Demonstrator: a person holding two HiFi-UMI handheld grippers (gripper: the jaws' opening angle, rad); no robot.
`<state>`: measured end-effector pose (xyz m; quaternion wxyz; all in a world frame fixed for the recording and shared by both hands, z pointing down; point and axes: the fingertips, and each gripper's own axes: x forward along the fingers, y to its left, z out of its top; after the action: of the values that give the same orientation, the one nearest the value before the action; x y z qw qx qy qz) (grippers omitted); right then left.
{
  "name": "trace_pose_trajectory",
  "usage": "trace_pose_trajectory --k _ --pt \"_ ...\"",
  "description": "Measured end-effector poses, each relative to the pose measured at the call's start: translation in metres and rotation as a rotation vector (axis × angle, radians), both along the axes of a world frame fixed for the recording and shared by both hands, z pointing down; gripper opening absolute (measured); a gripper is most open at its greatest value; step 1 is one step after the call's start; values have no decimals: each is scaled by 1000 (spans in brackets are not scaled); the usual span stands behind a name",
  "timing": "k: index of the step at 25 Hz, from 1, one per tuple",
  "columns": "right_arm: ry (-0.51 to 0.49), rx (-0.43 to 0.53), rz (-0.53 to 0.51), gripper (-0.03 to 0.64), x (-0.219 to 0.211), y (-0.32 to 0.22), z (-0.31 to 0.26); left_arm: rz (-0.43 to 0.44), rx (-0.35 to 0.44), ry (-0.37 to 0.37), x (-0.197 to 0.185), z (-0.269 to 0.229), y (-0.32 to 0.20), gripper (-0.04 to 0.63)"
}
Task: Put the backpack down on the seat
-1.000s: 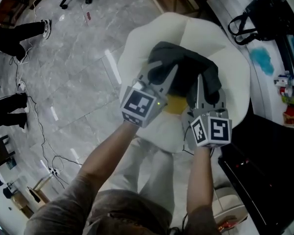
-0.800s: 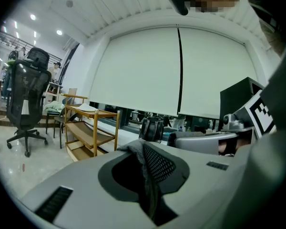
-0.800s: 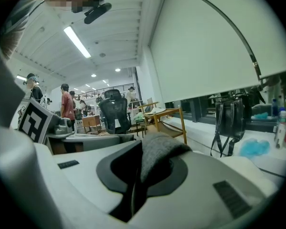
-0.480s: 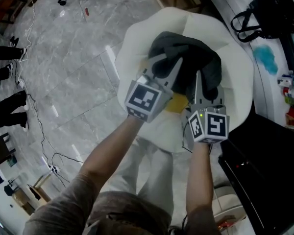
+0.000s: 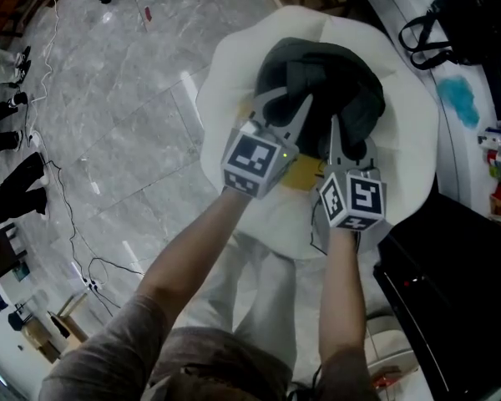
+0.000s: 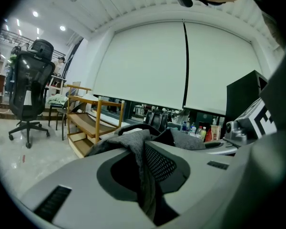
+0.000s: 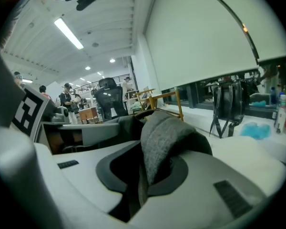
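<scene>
A dark grey backpack (image 5: 326,82) lies bunched on the round white seat (image 5: 405,149), a yellow patch (image 5: 302,174) showing at its near edge. My left gripper (image 5: 288,105) pinches a fold of its grey fabric (image 6: 139,149) and black mesh; its jaws are opening a little with the fabric still between them. My right gripper (image 5: 344,136) is shut on another grey fold (image 7: 163,137) at the near right of the backpack. Both grippers (image 6: 145,180) (image 7: 140,180) point across the seat. The backpack's underside is hidden.
A black bag (image 5: 463,19) stands on the counter at the far right, also seen as the black bag (image 7: 227,104). A black case (image 5: 451,274) sits close to the seat's right. Cables (image 5: 79,224) and people's legs (image 5: 12,182) are on the floor at left. A wooden shelf (image 6: 88,128) and office chair (image 6: 29,92) stand beyond.
Both grippers have carried the backpack a little farther over the seat, and it now sits more rounded on the cushion. The people at the left have shifted.
</scene>
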<state>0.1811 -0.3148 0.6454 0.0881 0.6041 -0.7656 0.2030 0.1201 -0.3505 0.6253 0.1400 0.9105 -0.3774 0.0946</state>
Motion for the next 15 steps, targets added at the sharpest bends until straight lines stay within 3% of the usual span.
trace_pose_trajectory --k 7,12,15 --pt "31 -86 35 79 2 0 41 -25 -42 -35 -6 27 -5 67" --pt "38 -79 55 117 6 -14 43 -56 -52 -39 -9 34 -15 87" --pt "31 -78 73 193 8 -19 42 -78 -57 -33 -10 35 -19 125"
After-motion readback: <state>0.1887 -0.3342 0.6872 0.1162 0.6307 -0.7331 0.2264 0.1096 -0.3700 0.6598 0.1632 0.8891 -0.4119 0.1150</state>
